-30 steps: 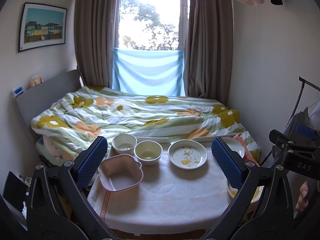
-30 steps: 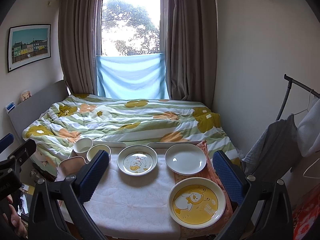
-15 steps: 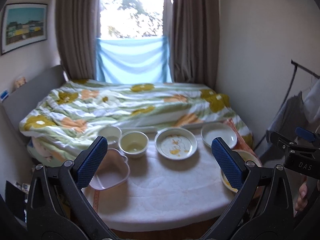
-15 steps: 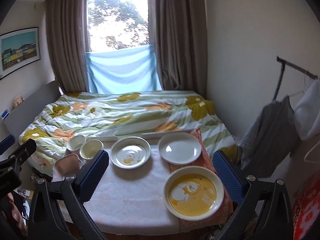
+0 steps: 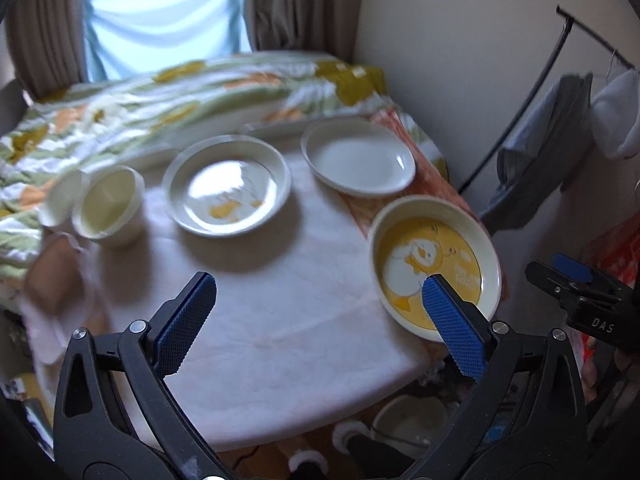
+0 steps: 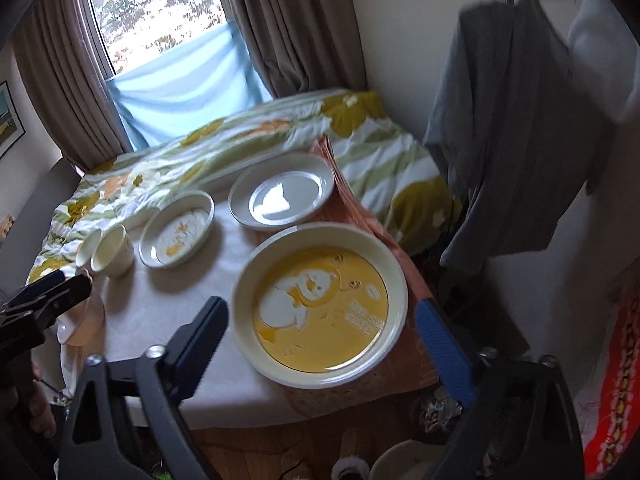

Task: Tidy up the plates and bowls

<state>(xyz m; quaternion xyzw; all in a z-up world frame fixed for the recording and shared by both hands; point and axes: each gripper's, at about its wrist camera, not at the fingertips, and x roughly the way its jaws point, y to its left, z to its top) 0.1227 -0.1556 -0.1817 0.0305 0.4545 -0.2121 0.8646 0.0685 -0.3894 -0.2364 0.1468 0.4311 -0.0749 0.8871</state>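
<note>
Right claw (image 6: 320, 320): jaws apart, and they have just been closing in from their widest. The yellow plate (image 6: 320, 306) sits between the two blue pads at lower centre of the right view, but neither pad presses on it; the rim shows clear of both. Nothing held.

Left claw (image 5: 320, 316): jaws wide, empty. In the left view its pads frame bare tablecloth at lower centre; the right-hand pad overlaps the yellow plate's near rim in the picture, and contact cannot be told.

Table (image 5: 280, 320), white cloth, at centre frame. The yellow plate rests at its right edge, partly on an orange mat (image 6: 400, 240). Above it, toward upper right, a plain white plate (image 5: 358, 160), also on the mat. Left of that, a plate with a small duck print (image 5: 228, 186). Further left, two cups (image 5: 108, 202) just beside each other. At the far left edge, a pink dish (image 5: 56, 280), blurred.

Behind the table, a bed with a flowered quilt (image 5: 160, 96). Both views are smeared.
</note>
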